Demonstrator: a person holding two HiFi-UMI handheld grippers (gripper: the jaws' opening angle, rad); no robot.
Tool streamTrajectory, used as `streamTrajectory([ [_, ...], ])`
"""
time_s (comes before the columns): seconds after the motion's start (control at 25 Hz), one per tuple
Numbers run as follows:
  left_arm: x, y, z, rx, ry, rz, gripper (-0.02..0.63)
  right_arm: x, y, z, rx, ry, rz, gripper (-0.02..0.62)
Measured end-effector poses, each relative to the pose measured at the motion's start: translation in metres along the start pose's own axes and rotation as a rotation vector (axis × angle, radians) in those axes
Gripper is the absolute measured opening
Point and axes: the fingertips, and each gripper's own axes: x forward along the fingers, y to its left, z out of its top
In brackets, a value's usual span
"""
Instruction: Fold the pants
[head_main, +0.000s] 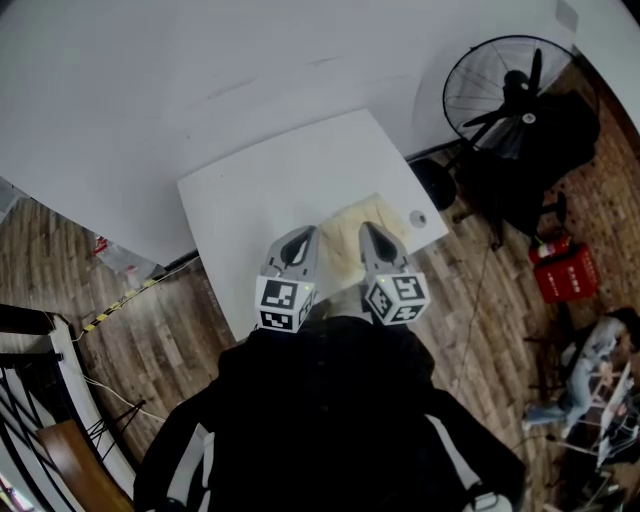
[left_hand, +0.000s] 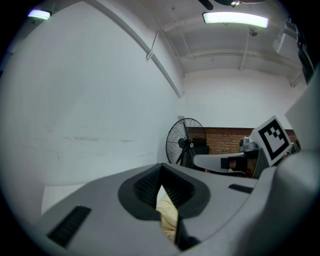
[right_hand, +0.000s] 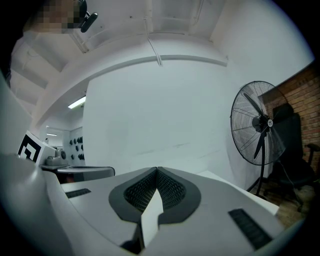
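A white wall (head_main: 200, 60) fills the space far ahead of both claws, and a wooden floor (head_main: 170, 340) spreads out below and to either side of them. The white surface (head_main: 270, 190) lies under and ahead of the claws, its near edge just beneath them. A large black fan (head_main: 510, 95) stands on the floor well off to the right of the right claw, beyond the far right corner of the surface.

The pants (head_main: 345, 235), pale cream, lie on the near right part of the surface, directly ahead of the two claws and showing in the gap between them. Their near edge reaches up into both claws.

The left claw (left_hand: 161, 169) has its jaws closed together on a fold of the cream pants, which bunches between the dark ribbed pads and hangs below them. The right claw (right_hand: 157, 172) sits just beside it, pointing the same way. Its jaws are likewise clamped, with a smooth pale strip of the pants pinched between the pads.

A red crate (head_main: 566, 272) sits on the floor, far right of the right claw.
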Motion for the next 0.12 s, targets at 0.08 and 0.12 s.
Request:
streamTrajectory([
  [0.08, -0.0016, -0.0017, -0.0013, -0.004, -0.002, 0.001, 0.003, -0.0024, -0.0003, -0.0018, 0.0, 0.004, 0.002, 0.005],
  [0.12, -0.0023, -0.0024, -0.0019, -0.007, -0.003, 0.002, 0.002, -0.0033, -0.0004, -0.0029, 0.0, 0.007, 0.002, 0.005],
])
